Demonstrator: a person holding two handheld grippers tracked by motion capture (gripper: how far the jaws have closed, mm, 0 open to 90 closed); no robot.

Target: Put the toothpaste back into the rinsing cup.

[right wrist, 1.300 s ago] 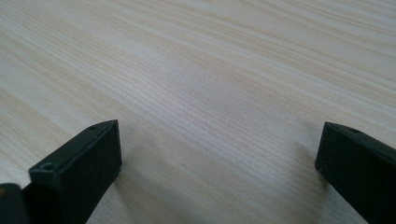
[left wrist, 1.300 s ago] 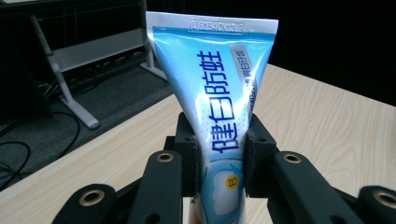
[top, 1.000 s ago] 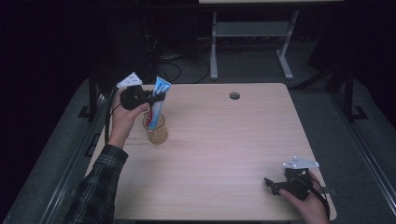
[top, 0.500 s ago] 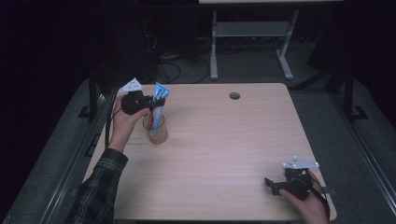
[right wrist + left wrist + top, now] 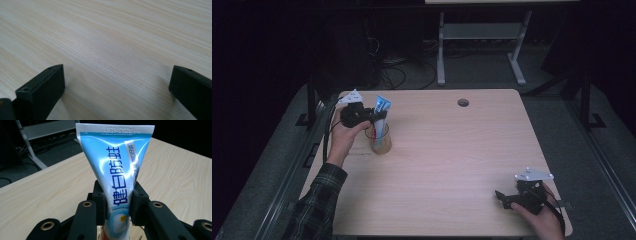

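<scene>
Left gripper [image 5: 371,116] clamped on toothpaste tube [image 5: 380,111], tube now more upright in cup [image 5: 379,140], right gripper [image 5: 512,196] unmoved, jaws apart

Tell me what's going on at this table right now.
A person is working with a gripper in each hand. The left gripper is clamped on a blue toothpaste tube, holding it upright with its lower end in a glass cup near the table's left edge. The right gripper rests near the right front corner, its fingers wide apart over bare wood, holding nothing.
</scene>
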